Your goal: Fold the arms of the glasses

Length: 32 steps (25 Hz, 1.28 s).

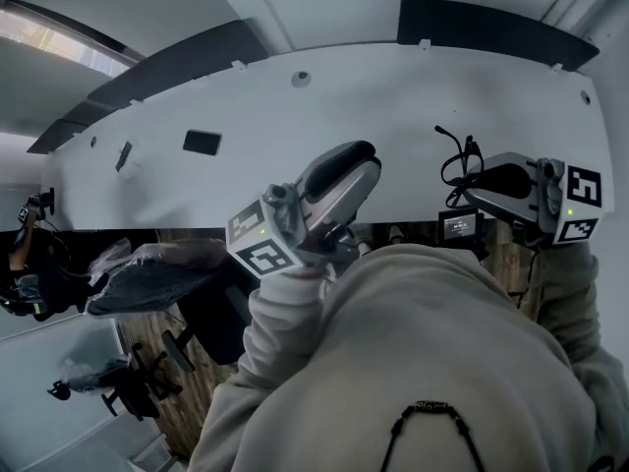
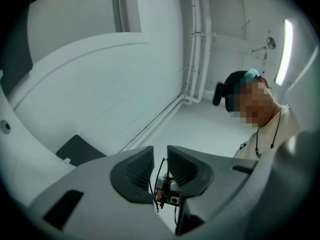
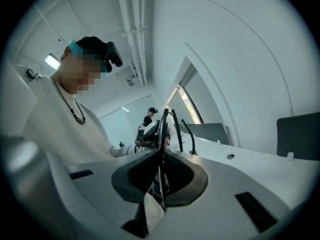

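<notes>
Black, thin-framed glasses hang in the air at the tip of the right gripper, up in front of the white desk and not resting on it. In the right gripper view the jaws of that gripper are squeezed together on a thin edge of the glasses. The frame stands edge-on between them, and the curved arms reach out past the jaw tips, unfolded.

The left gripper is raised beside it, apart from the glasses, with its tip angled up and towards the right one. In its own view the jaws of the left gripper stand a narrow slit apart with nothing pinched between them. Through the slit the glasses' thin black lines can be seen against the grey of the other gripper, further off.

Both grippers are held at about the same height by a person in a pale beige top, whose sleeves fill the lower part of the head view. Off to the left stands a dark chair wrapped in clear plastic.
</notes>
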Each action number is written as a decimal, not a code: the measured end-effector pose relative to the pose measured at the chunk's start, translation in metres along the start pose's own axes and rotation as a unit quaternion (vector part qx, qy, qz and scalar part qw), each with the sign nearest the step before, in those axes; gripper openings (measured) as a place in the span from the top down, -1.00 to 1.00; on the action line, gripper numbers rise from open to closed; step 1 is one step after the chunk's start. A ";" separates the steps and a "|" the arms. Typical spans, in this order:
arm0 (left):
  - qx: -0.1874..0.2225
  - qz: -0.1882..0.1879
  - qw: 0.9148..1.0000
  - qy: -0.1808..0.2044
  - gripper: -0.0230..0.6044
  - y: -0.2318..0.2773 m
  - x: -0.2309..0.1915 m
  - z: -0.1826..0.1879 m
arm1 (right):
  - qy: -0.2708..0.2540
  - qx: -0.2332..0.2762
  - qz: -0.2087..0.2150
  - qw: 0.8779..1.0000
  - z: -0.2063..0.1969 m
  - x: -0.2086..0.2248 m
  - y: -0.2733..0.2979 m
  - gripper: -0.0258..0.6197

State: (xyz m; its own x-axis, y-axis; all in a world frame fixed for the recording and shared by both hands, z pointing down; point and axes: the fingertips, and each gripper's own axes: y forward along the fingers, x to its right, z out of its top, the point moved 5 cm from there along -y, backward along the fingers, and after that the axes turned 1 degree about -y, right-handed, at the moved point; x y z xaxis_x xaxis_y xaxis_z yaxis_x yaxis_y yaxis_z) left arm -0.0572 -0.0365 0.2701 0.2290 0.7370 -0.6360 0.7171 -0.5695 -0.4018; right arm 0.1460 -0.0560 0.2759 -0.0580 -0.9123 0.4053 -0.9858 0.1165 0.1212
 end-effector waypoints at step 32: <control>0.013 0.200 0.979 0.035 0.91 -0.103 0.004 -0.022 | -0.099 -0.386 -0.071 0.915 -0.158 0.164 0.087 0.77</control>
State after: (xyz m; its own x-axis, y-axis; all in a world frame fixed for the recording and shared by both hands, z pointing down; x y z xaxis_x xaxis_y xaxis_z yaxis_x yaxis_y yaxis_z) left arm -0.1151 0.0328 0.3237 0.5342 0.4751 -0.6992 0.5434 -0.8266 -0.1466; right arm 0.0761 -0.1338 0.4967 -0.0410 -0.9842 0.1723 -0.5856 0.1634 0.7939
